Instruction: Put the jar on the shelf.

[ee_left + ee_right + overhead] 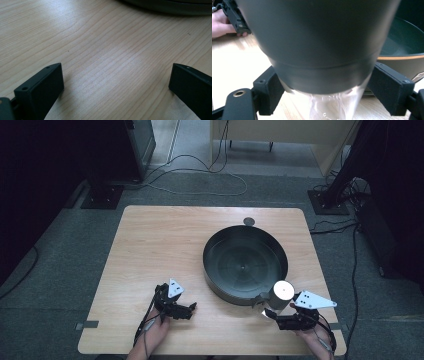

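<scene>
High view first: a pale wooden table (150, 240) with rounded corners and fine straight grain, and on it a big round pan (245, 264), dark, smooth and shallow, with faint rings on its flat floor. Just at the pan's near rim stands a cup (279, 295), a tapered cylinder with a dark matte wall and a bright, pale top, touching or almost touching the pan wall; which of the two is hard to tell from up here. The right gripper (270, 312) comes in low from the near right edge, a grey three-cornered plate on its back, and its jaws sit either side of the cup's foot.

Right gripper view now: the cup (319, 45) looms huge, a smooth dark cone widening upward, with a ridged band low down and a clear, glassy base beneath. Both blocky black jaws flank that base, right against it. Contact looks made, so call it a grasp on the cup. The pan's (404, 53) dark bowl and thin coppery rim curve off behind at the right.

Left gripper view: the left gripper (116, 82) rests low over bare wood, its square black jaws spread wide with nothing between them. The pan's (175, 6) dark curved wall edges the top.
</scene>
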`<state>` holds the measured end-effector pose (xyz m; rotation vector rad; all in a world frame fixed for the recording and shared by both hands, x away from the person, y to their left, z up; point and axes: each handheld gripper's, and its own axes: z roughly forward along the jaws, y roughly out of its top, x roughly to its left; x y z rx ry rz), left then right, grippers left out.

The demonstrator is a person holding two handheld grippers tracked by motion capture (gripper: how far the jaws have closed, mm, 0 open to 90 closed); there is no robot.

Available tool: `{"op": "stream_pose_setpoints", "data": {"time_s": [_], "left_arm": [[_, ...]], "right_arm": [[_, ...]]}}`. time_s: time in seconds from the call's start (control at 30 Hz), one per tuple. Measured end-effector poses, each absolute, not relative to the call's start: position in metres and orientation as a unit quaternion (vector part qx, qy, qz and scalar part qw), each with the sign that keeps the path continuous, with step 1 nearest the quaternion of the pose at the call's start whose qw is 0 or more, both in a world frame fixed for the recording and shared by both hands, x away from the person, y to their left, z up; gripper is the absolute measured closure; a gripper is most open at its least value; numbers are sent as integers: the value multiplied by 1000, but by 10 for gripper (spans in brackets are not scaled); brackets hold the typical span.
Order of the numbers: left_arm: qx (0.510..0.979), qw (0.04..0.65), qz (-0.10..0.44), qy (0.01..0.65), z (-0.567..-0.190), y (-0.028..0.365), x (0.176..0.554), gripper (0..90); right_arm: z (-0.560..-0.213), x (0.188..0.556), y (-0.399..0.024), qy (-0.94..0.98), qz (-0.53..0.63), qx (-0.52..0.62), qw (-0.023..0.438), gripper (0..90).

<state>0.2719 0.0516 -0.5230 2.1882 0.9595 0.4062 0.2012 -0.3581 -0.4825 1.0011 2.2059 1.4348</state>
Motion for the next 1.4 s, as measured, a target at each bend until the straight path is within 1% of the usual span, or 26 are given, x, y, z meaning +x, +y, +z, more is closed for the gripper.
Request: {"op": "stream_pose_setpoints", "data": {"time_s": [0.23, 0.33, 0.83, 1.4], "left_arm": [[845, 351, 157, 371, -523, 52, 272, 0], [845, 351, 157, 371, -523, 52, 272, 0], [845, 351, 157, 371, -523, 52, 272, 0], [845, 351, 157, 371, -523, 52, 272, 0]], "right_arm": [[-483, 202, -356, 768, 509, 353, 164, 235], [-483, 200, -355, 769, 509, 347, 172, 288], [-480, 197, -355, 771, 501, 341, 194, 298], [-474, 193, -379, 730, 520, 380, 230, 301]]}}
